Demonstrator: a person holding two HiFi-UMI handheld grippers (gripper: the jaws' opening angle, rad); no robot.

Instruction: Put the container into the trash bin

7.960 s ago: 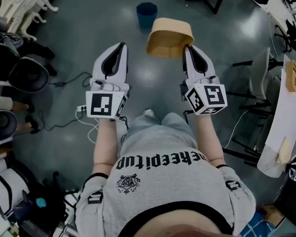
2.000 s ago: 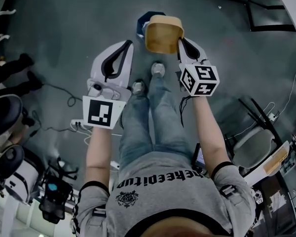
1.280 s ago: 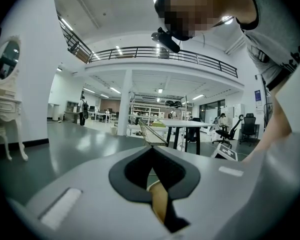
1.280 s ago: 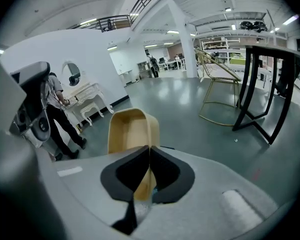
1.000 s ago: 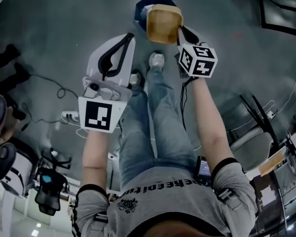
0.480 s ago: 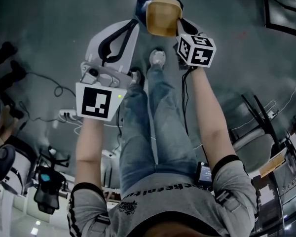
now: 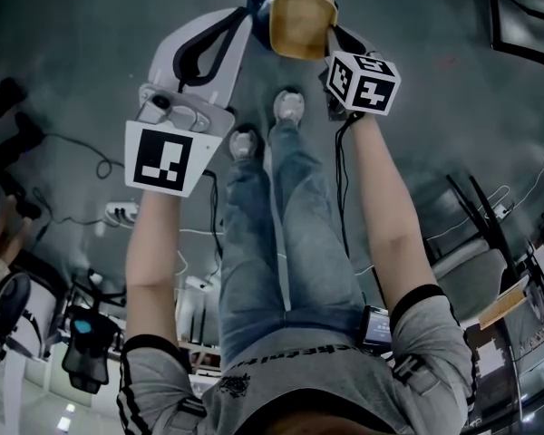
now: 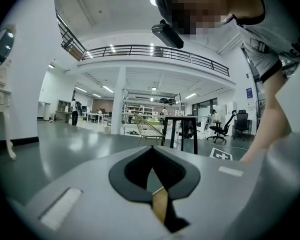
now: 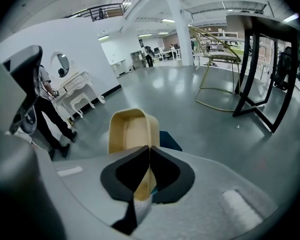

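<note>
Pinching the tan container (image 7: 301, 24) by its rim, right gripper (image 9: 150, 148) holds it above the dark blue trash bin (image 9: 171, 140) on glossy grey floor (image 7: 82, 53). Left gripper (image 8: 152, 151) pressed together, empty. Shirt print (image 7: 301, 355) too cropped to read. Open hall, balcony railing (image 8: 155, 50).

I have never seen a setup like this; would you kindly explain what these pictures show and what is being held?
There is no robot here: a person holds a pair of hand tongs in each hand. The head view comes from a camera on their head, looking down past their legs to the grey floor. The two gripper views come from cameras riding on each pair. The right tongs are clamped on the wall of a tan container, which appears to be over a dark blue trash bin. The left tongs are closed, tips together.
</note>
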